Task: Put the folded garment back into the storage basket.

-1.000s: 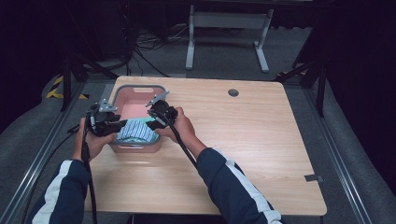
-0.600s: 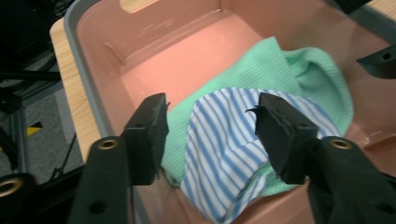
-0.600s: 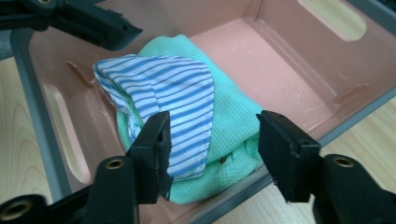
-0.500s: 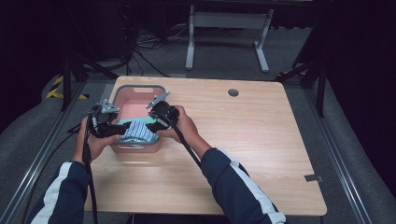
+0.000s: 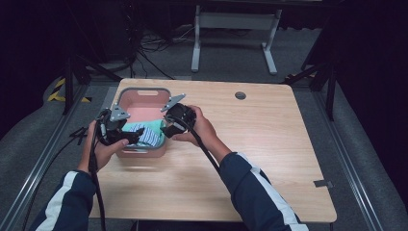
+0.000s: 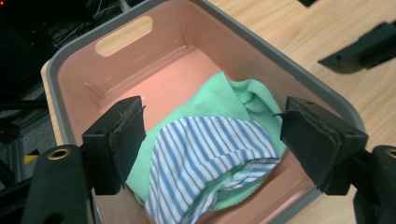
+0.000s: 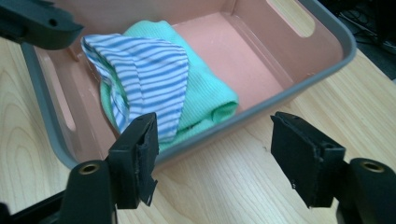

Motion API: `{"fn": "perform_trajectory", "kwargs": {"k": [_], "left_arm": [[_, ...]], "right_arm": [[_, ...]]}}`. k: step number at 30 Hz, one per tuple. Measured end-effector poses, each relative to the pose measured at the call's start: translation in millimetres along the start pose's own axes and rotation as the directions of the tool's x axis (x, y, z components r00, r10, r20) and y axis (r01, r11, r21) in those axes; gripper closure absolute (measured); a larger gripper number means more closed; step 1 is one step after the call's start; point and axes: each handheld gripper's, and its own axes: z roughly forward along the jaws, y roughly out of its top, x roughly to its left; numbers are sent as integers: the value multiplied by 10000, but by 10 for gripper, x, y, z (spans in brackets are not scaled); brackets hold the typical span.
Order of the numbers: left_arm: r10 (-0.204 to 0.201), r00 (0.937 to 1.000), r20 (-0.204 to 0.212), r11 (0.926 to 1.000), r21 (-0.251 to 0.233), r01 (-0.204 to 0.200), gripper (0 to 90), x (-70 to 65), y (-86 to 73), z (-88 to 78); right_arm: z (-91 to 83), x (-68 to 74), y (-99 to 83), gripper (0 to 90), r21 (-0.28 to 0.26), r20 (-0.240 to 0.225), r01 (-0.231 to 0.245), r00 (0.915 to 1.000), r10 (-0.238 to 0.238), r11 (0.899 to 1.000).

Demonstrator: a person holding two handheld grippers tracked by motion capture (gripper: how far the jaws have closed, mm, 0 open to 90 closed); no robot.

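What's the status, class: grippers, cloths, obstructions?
Both hand-held grippers, left and right, just opened, empty. Striped cloth on green cloth in bin. Nothing blocking.

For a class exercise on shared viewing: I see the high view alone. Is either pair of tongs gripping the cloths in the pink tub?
Observer: No. The left tongs stand open above the striped cloth, having just been opening.
Operator: And the right pair?
Observer: The right tongs are open too, with nothing between them, over the tub rim and table.
Operator: How do the cloths lie?
Observer: The striped cloth lies on top of the green cloth, at one end of the tub.
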Motion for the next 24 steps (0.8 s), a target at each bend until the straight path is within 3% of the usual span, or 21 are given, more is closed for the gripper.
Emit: {"fn": "perform_trajectory", "kwargs": {"k": [2,7,10,24], "left_arm": [[82,10000,15,10000,14,-82,210,-44,16,-1],[336,9994,-49,9994,101,-336,204,-162,44,-8],[630,9980,41,9980,-93,-630,202,-241,63,-36],[1042,9933,506,9929,-621,-1010,176,-531,50,-119]], "right_arm": [[-29,-12,-28,312,41,-124,27,9999,-26,10000],[-114,-43,-91,313,140,104,150,9998,-152,9998],[-202,-73,-148,314,123,201,203,9996,-206,9997],[-537,-179,-460,316,433,521,290,9982,-313,9986]]}}
